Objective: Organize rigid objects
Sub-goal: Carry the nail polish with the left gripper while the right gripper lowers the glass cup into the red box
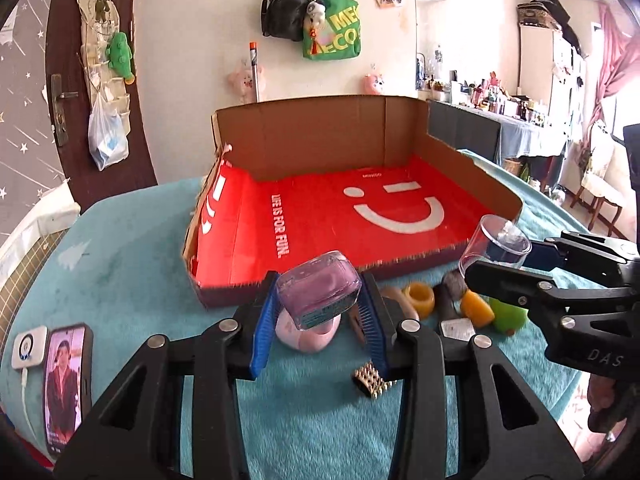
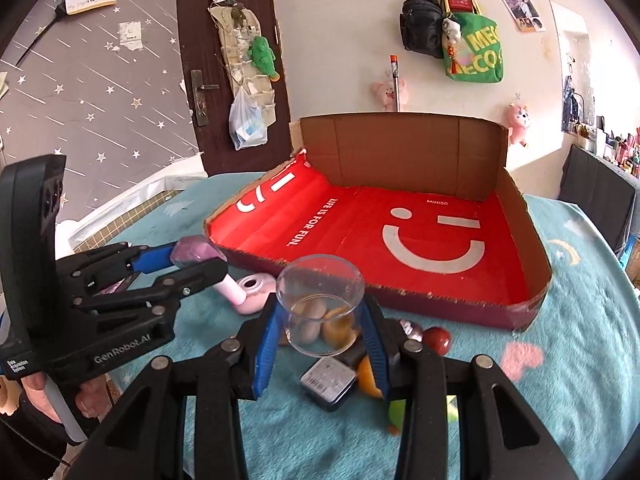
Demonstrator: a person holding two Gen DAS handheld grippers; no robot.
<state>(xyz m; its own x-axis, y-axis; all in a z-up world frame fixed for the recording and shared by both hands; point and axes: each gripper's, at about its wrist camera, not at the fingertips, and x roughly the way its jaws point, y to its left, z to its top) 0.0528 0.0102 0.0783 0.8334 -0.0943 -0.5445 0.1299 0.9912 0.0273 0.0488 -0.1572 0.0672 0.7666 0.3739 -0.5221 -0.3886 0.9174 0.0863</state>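
The red box floor point(image 2: 400, 216) reads "LIFE IS FOR FUN." and "MINISO"; the left gripper point(image 2: 200, 258) reads "GenRobot.AI".

green toy point(image 2: 397, 412) half hidden behind the right gripper's point(image 2: 320, 334) fingers point(image 2: 374, 344).

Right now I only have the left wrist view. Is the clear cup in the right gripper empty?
Observer: Yes. The right wrist view looks down into the clear cup, and nothing is inside. The right gripper has its blue pads on both sides of it.
Operator: Is anything lying behind that gripper?
Observer: A dark red ball lies on the teal cloth, just in front of the red box's near wall.
Operator: Is my purple container touching anything?
Observer: No. Seen from the side, the purple container in the left gripper is lifted apart from the pink bottle below it.
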